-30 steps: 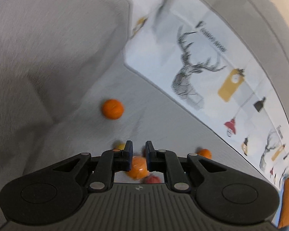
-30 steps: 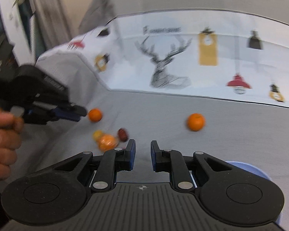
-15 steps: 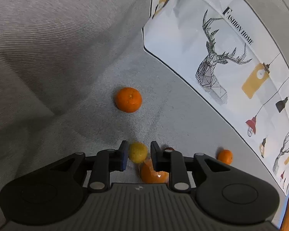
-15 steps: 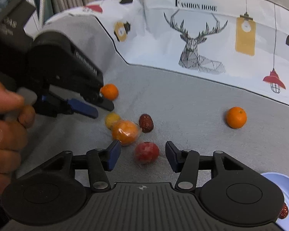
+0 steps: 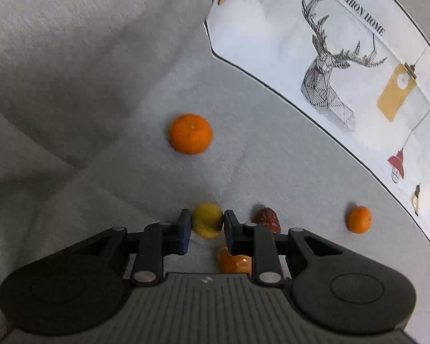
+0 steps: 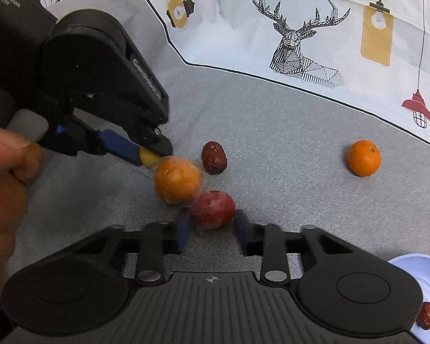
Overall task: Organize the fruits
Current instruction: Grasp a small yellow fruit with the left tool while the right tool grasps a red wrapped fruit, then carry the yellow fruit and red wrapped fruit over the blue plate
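Date (image 6: 213, 158) long axis upright | left gripper (image 5: 207, 225) pinching yellow fruit (image 5: 207, 220) | right gripper (image 6: 212, 227) spread

the light is soft and even, with no glare. small weak shadows lie under the fruits ahead of the claws. both views bend strongly at the edges, with dark corners. the orange (image 5: 191, 134) ahead of the left gripper (image 5: 207, 227) is a little blurred; the hand (image 6: 5, 177) left of the right gripper (image 6: 212, 228) is blurred too.
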A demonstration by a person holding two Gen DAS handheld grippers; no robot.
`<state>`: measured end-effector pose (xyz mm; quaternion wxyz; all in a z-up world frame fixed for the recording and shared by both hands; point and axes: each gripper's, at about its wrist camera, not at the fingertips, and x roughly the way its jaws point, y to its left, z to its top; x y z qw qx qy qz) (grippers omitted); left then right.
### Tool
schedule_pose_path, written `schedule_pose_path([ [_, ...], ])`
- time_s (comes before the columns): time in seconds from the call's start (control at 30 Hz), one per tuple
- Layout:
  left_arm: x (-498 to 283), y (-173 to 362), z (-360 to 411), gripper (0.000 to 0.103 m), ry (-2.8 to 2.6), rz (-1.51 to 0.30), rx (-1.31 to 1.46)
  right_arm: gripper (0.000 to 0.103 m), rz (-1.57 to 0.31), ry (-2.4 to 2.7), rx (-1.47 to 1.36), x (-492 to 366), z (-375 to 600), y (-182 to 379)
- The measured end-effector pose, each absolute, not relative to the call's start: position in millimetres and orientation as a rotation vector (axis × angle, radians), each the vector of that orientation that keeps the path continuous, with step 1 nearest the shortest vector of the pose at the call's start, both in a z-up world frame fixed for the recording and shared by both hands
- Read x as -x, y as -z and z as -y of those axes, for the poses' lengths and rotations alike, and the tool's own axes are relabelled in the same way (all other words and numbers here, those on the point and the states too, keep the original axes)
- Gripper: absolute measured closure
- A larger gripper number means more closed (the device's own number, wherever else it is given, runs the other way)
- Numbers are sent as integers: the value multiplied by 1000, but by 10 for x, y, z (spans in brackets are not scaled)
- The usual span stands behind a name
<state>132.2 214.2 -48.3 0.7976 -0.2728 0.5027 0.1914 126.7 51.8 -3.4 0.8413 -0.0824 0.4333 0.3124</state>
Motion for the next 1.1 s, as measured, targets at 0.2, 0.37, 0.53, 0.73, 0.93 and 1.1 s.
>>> schedule_pose_path([
  [0.2, -1305, 425, -2155, 76, -423, -1071, 581, 71, -886, -637, 170, -1260, -480, -35],
  [0.37, -1292, 320, -2118, 76, -412, -1048, 552, 71, -861, -609, 145, -1285, -373, -134],
  [0.53, -1219, 200, -2074, 76, -388, -1020, 533, 71, -801, -583, 97, -1297, -193, -273],
  [0.73, -1031, 29, -1915, 76, -306, -987, 492, 71, -742, -550, 14, -1155, 232, -558],
  [0.93, -839, -418, -1454, 76, -162, -897, 370, 71, -676, -461, -101, -949, 922, -1101],
  [1.1, -569, -932, -996, 76, -1, -744, 363, 71, -642, -374, -100, -658, 1377, -1375],
])
